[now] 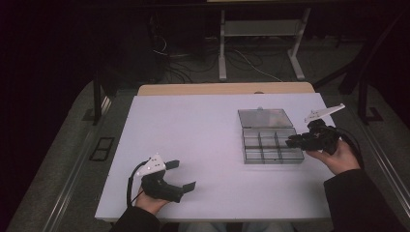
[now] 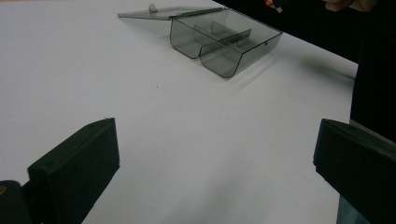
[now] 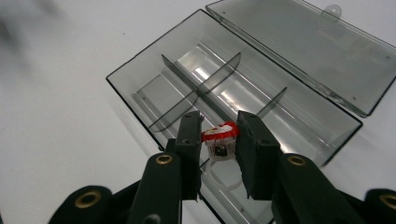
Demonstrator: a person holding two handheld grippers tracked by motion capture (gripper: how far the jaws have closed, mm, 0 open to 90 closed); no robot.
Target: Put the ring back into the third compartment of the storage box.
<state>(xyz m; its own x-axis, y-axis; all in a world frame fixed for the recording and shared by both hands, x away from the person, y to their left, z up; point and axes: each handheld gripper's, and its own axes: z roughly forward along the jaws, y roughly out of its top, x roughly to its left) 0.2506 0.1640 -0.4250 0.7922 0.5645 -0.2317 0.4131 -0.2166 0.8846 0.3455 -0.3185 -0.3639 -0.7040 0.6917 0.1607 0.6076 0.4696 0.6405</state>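
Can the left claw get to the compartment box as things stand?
Probably yes. The left claw stands open over bare table, with nothing lying between it and the compartment box, whose lid is folded back. The right claw holds a small red object over the box's right end, so the near left side looks freer.

surface: white table (image 1: 193, 145) | on it: 1 clear divided box (image 1: 270, 145), lid open flat | compartments: apparently 6
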